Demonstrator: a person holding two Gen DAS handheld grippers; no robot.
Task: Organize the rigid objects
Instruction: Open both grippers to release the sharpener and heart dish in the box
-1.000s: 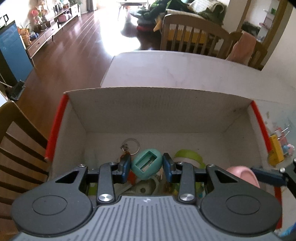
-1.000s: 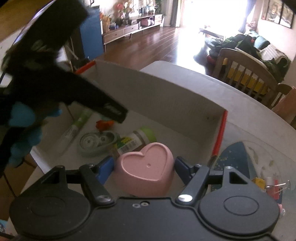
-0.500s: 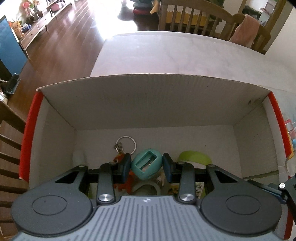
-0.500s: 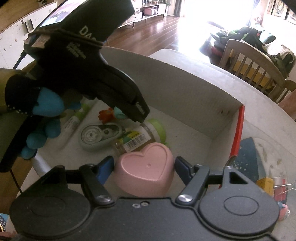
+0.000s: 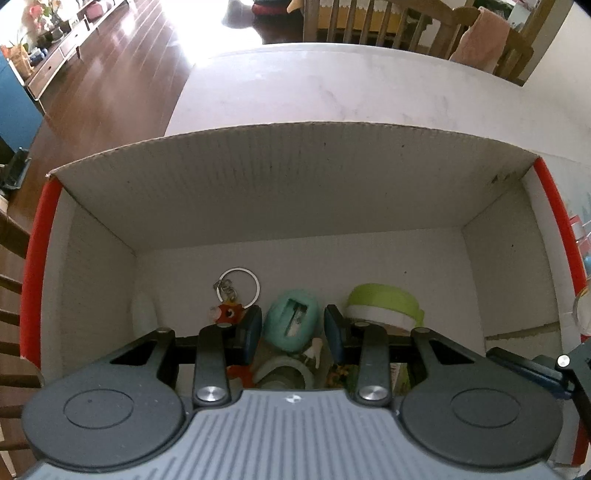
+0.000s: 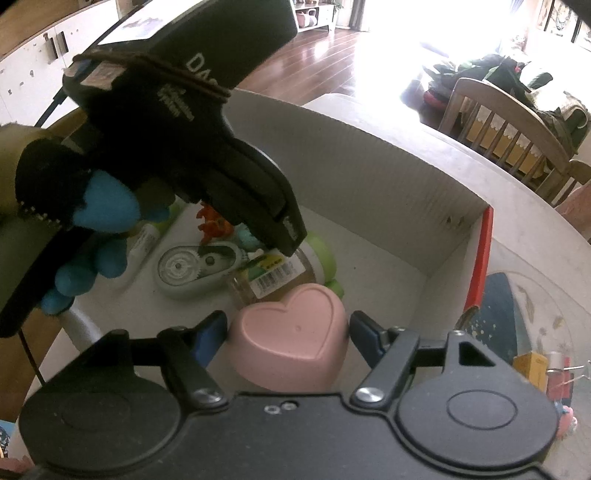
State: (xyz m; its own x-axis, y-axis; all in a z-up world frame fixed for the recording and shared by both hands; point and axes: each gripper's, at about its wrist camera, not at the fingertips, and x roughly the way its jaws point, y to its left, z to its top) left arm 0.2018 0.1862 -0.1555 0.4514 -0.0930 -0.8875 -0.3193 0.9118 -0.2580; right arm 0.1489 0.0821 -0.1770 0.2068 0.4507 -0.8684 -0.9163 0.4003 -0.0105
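Between the fingers of the left gripper [image 5: 292, 328] sits a mint-green egg-shaped sharpener [image 5: 293, 323], down inside the cardboard box [image 5: 295, 184]; the blue pads stand just off its sides with a slim gap on each, so the fingers are apart and it is released. Beneath it lie a correction-tape dispenser [image 6: 192, 271] and an orange fish keychain [image 5: 229, 312] whose metal ring rests on the box floor. Just right of the sharpener lies a jar with a lime-green lid [image 5: 384, 306]. On the right, the right gripper [image 6: 288, 334] has its fingers spread around a pink heart-shaped container [image 6: 291, 345]: the left pad is close against it, the right pad clearly off it. Whether the heart rests on the box floor I cannot tell. Beyond the box's far wall the white table [image 5: 351, 85] stretches to wooden chairs [image 5: 388, 18].
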